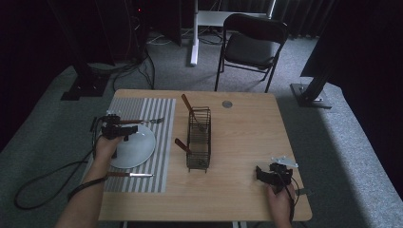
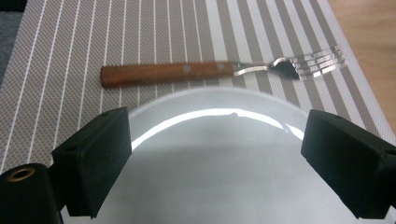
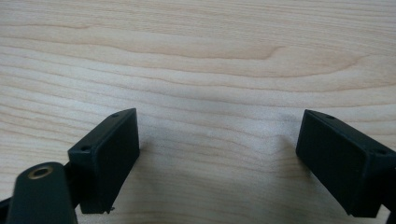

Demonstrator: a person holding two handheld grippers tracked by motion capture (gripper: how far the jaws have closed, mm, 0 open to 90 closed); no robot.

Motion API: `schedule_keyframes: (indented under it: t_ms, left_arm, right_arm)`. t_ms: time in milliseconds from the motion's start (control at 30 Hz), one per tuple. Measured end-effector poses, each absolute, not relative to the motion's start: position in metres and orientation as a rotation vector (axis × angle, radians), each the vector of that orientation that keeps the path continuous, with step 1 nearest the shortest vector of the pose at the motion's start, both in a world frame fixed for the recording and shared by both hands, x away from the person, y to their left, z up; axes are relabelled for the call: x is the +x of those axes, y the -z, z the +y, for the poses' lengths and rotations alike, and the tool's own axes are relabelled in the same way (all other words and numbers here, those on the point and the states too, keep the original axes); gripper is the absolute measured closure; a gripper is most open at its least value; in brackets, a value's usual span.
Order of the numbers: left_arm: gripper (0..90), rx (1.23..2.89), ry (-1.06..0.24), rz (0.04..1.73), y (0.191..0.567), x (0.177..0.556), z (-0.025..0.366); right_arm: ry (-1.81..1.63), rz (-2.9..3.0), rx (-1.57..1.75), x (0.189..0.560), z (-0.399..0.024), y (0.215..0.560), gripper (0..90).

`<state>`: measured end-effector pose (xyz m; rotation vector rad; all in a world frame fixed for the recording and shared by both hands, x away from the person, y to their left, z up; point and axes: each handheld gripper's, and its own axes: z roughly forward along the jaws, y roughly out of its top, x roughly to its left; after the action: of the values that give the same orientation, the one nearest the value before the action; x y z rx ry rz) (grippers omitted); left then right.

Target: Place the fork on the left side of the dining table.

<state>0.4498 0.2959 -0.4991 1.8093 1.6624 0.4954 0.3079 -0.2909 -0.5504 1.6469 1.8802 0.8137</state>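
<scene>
Between the wide, empty jaws of the left gripper (image 2: 217, 161) lies the white plate (image 2: 215, 186), its far rim just short of the wooden-handled fork (image 2: 187, 72) that lies crosswise beyond them on the striped mat (image 2: 60, 46). From the high view, a knife (image 1: 129, 175) rests on the mat behind that gripper and a wire basket (image 1: 198, 137) stands off to its side. Bare counter (image 3: 210, 60) spreads ahead of the right gripper (image 3: 217, 161), jaws also wide and empty, close to the near edge.
</scene>
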Motion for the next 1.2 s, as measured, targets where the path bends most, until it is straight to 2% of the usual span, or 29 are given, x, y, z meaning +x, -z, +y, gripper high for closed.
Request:
schedule_keyframes:
  t_ms: [567,1200]
  left_arm:
    - [8.7,1.820,-0.493,1.594,0.490,0.410,0.297]
    - [8.7,1.853,-0.516,1.556,0.506,0.358,0.304]
  right_arm:
    - [-0.813,1.880,1.647,0.308,-0.291,0.550,13.0]
    - [-0.813,1.880,1.647,0.308,-0.291,0.550,12.9]
